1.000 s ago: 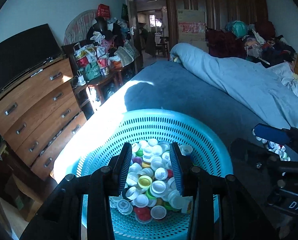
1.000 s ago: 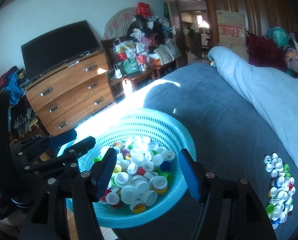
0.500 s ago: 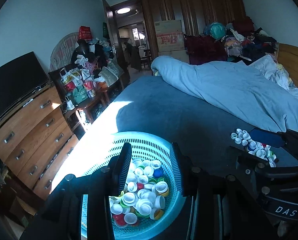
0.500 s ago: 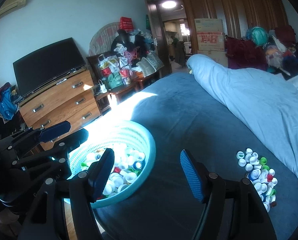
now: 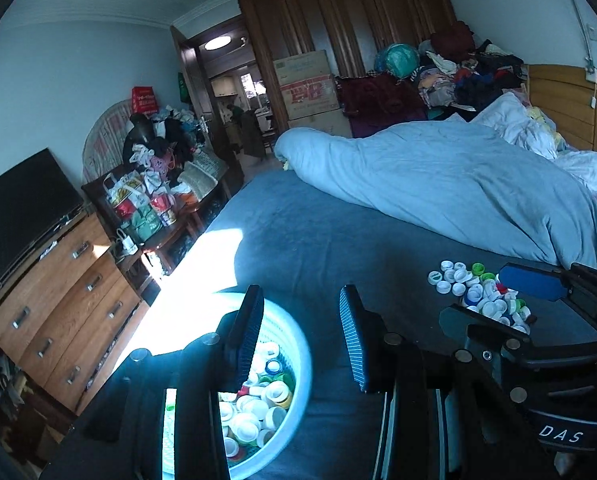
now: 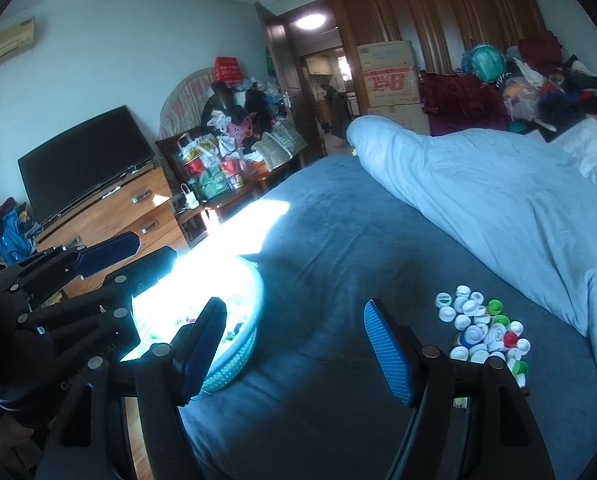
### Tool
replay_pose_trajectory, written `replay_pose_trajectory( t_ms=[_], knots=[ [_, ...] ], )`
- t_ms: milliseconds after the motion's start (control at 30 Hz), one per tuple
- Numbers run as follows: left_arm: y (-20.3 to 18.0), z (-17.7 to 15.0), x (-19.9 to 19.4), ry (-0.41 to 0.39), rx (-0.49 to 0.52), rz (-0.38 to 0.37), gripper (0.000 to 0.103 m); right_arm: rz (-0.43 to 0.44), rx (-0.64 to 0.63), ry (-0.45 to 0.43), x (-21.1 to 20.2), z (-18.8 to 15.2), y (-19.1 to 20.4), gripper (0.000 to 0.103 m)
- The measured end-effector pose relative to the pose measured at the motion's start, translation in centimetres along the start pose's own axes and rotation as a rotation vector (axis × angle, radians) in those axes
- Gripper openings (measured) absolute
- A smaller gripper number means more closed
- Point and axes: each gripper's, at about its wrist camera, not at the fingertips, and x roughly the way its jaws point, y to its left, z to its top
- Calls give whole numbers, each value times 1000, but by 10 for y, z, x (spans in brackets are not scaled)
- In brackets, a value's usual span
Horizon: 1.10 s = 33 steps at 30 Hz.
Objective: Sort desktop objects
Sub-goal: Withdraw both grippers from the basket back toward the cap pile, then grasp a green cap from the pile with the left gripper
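Observation:
A light blue perforated basket point(image 5: 298, 368) full of bottle caps point(image 5: 258, 400) sits at the bed's left edge; it also shows in the right wrist view point(image 6: 250, 320). A loose pile of bottle caps point(image 5: 478, 292) lies on the dark blue bedsheet to the right, also in the right wrist view point(image 6: 482, 328). My left gripper point(image 5: 298, 328) is open and empty, above the basket's right rim. My right gripper point(image 6: 294, 340) is open and empty, above the sheet between basket and pile.
A bunched light blue duvet point(image 5: 438, 184) lies across the bed behind the pile. A wooden dresser point(image 5: 54, 292) with a TV and a cluttered side table point(image 5: 154, 208) stand left of the bed. Boxes and a wardrobe are at the back.
Both grippers have pulled back and swung right, away from the basket toward the loose cap pile. The basket now sits at lower left in both views. Both stay open.

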Motion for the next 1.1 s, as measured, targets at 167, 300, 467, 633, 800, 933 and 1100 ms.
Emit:
replay_pose_trajectory(
  t_ms=[167,300,467,633,800,933,1100],
  knots=[
    [-28,10,-14,-23,41,-14,34,-17,36,-23,-20,-3,-24,78],
    [-43,16,-23,-39,64,-22,34,-31,52,-39,-32,-3,-37,80],
    [-57,20,-34,-51,89,-30,34,-44,70,-55,-43,-4,-45,82],
    [-70,24,-40,-49,110,-49,34,-53,88,-64,-52,-9,-55,84],
    [-73,17,-20,30,62,-183,51,-105,76,-68,-63,-23,-75,87],
    [-86,-11,31,134,40,-286,53,-230,88,5,-64,-59,-122,89],
    [-135,-71,119,289,47,-508,52,-334,225,148,-59,-120,-200,75]
  ],
)
